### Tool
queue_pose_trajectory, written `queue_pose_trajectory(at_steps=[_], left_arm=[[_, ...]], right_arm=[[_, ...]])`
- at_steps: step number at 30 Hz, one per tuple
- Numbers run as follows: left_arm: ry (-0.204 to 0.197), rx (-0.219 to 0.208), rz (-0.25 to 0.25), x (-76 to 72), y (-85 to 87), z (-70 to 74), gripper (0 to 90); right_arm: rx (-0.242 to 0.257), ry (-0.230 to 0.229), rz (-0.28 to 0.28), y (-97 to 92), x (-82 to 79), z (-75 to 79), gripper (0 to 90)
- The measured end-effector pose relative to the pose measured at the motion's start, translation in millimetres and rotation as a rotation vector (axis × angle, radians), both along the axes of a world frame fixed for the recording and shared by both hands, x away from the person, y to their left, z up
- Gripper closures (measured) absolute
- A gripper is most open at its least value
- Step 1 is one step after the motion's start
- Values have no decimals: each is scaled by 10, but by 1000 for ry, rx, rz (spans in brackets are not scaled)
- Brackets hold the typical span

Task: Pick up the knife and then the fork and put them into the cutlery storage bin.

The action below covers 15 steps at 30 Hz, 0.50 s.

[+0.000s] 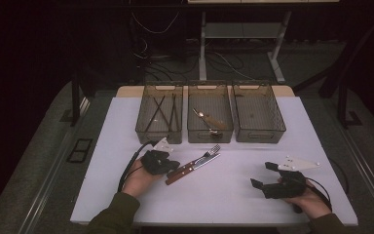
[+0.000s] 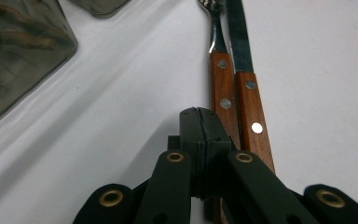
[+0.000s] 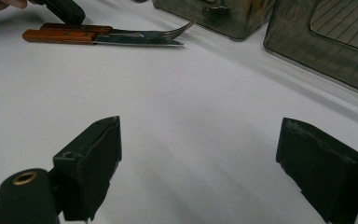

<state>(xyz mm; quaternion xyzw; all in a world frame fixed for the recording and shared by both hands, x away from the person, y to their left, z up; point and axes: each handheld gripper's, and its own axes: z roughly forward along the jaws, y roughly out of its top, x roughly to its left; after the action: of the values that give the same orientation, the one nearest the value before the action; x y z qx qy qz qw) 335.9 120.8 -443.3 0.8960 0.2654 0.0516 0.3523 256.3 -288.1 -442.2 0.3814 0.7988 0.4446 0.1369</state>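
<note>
Left gripper (image 1: 171,165) jaws closed, empty, over wooden handles of fork (image 1: 200,159) and knife (image 1: 195,168); right gripper (image 1: 262,176) at 4 o'clock, jaws wide apart, empty.

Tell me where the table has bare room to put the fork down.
Bare white table lies between the fork and knife and the right gripper, and along the near edge. It is crowded by the left gripper and the three bins.
</note>
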Motion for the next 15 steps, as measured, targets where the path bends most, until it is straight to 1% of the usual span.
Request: queue_pose_trajectory(at_steps=[3,5,7,9,12,15], left_arm=[[-5,5,10,-4,-7,5,885],[-14,8,21,-15,-16,22,855],[-17,-10,38,-47,-25,59,812],[-24,-30,44,-84,-35,106,761],[-31,-39,45,-157,-68,163,720],[-37,-37,37,-232,-123,173,703]], right_arm=[[-1,0,0,0,0,0,142],[0,0,0,0,0,1,142],[-1,0,-1,-2,0,1,142],[-1,-2,0,-4,2,0,142],[-1,-2,-1,-4,2,0,142],[-2,-3,-1,-4,1,0,142]])
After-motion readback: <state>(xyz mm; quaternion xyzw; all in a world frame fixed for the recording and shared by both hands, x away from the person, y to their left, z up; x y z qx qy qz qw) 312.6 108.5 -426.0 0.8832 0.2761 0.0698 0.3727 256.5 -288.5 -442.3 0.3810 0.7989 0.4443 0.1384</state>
